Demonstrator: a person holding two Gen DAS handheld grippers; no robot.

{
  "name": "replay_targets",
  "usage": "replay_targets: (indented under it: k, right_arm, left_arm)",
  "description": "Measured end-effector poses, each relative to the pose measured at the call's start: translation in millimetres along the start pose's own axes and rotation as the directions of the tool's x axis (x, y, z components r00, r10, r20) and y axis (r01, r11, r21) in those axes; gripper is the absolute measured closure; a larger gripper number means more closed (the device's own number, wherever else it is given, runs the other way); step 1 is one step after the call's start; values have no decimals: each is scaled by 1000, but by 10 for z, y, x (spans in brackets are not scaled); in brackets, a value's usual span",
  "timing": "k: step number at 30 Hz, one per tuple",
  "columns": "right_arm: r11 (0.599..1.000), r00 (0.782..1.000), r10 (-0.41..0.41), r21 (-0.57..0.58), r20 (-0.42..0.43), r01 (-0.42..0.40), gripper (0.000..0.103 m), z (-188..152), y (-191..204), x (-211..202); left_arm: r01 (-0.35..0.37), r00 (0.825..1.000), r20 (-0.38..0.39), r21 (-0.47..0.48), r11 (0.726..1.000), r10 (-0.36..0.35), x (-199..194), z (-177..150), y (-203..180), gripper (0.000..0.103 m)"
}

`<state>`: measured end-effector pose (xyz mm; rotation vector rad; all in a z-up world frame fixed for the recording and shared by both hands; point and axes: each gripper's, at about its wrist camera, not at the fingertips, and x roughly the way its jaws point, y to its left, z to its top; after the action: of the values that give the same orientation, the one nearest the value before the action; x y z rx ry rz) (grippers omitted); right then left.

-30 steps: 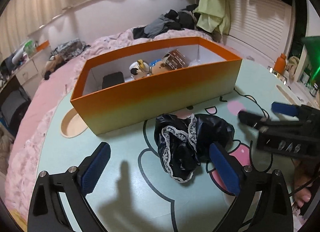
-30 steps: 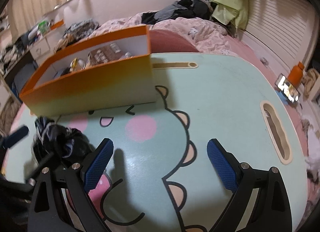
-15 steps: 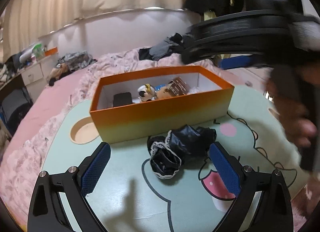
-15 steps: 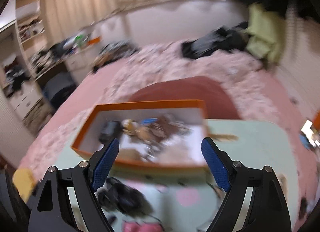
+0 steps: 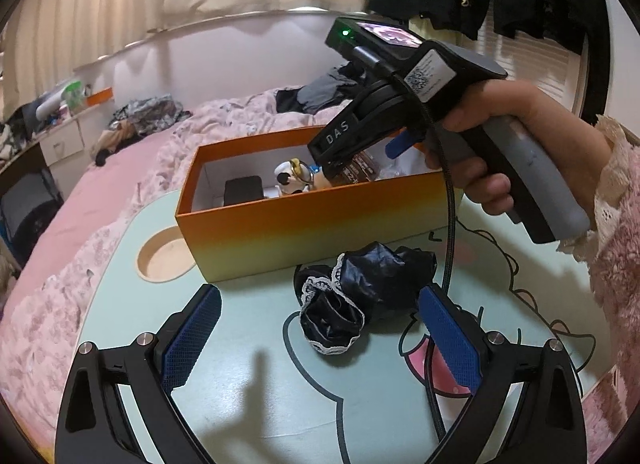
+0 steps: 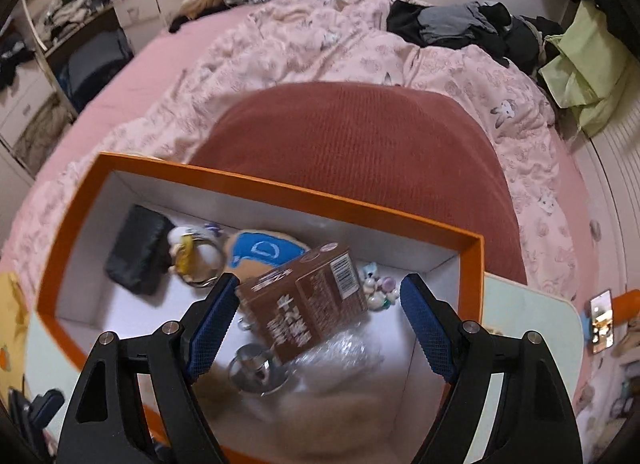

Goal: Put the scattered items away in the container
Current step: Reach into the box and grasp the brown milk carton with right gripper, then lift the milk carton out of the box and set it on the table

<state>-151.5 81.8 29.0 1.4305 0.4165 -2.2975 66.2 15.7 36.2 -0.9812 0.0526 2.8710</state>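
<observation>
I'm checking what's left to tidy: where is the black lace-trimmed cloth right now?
In the left wrist view the black lace-trimmed cloth lies on the green table, outside the orange box, just in front of its near wall.

The box (image 5: pixel 308 224) is orange at the rim, fading down its outer wall to pale yellow, and white inside; the surface (image 5: pixel 248 384) is pale mint green, printed with a cartoon figure in dark outline and pink patches; the crumpled cloth (image 5: pixel 360 292) is glossy black with white lace trim; the fingers (image 5: pixel 192 338) carry blue cross-hatched pads on black frames; in the box, the carton (image 6: pixel 304 300) is brown with white lettering and a barcode, the pouch (image 6: pixel 138 250) is black, and a flat shape (image 6: pixel 266 252) is blue on tan; the bedding (image 6: pixel 320 44) is pale pink with a faint flower and rabbit print; the cushion (image 6: pixel 360 144) is ribbed rust red; the sleeve (image 5: pixel 616 232) is pink with cream lace.
</observation>
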Motion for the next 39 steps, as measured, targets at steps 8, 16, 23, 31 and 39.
replay_targets:
  k: [8, 16, 23, 31, 39]
  right_arm:
    - [999, 999, 30, -15, 14, -30, 42, -52, 37, -130]
    - [997, 984, 64, 38, 166, -71, 42, -129, -70, -582]
    - [989, 933, 91, 75, 349, -124, 42, -586, -166, -1350]
    - [993, 955, 70, 75, 288, -95, 42, -1350, -225, -1218]
    - [997, 983, 22, 69, 180, -34, 41, -1658, -116, -763]
  left_arm:
    - [9, 1000, -13, -16, 1000, -9, 14, -3, 34, 4]
    - [11, 1000, -15, -22, 1000, -11, 21, 1, 34, 4]
    - [26, 1000, -7, -37, 999, -26, 15, 7, 40, 4]
    - [81, 997, -9, -95, 992, -82, 11, 42, 158, 4]
    - [95, 993, -48, -157, 983, -104, 91, 28, 264, 4]
